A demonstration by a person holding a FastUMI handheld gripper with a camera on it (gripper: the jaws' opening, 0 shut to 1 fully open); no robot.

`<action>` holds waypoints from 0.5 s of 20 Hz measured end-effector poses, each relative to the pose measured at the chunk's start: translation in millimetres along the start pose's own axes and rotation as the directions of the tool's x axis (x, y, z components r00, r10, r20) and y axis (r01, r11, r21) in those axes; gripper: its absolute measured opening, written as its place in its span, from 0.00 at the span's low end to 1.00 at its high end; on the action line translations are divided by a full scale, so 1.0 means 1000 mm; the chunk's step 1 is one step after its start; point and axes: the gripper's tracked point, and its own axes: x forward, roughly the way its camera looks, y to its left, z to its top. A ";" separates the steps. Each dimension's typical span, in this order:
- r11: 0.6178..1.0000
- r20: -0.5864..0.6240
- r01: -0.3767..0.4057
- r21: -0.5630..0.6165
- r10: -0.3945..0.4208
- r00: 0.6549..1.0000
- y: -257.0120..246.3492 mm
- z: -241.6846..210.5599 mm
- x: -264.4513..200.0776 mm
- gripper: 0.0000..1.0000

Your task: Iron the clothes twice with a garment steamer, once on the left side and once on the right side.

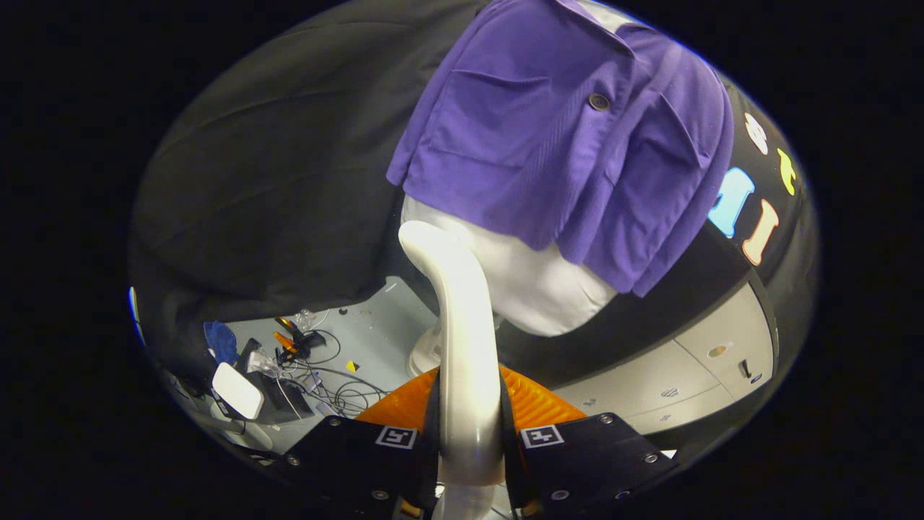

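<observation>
Nearest the camera, the hand-held gripper [468, 433] has both fingers pressed against the cream handle of the garment steamer [462, 347], one at its nine o'clock side and one at its three o'clock side, so it holds the steamer. The handle rises between the fingers and curves over towards eleven o'clock, its rounded head ending just short of the mannequin torso [534, 289]. The handle looks like hard, smooth plastic, likely slippery and rather top-heavy; the waist where it is gripped now seems the right place to hold it. At twelve to one o'clock of the steamer head hangs the purple shirt [556, 137], draped on the white torso: thin, soft cloth that will give under a push, with a dark button [598, 102] on its front and a loose hem near the head. Further out, at eight o'clock of the steamer, cables [339, 386] and small gadgets lie on the grey floor [375, 325]. Each finger carries a square black-and-white marker; no readable brand or wording shows.
</observation>
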 end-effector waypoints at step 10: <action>0.947 -0.159 0.067 0.314 -0.018 0.987 -0.060 -0.125 -0.063 0.38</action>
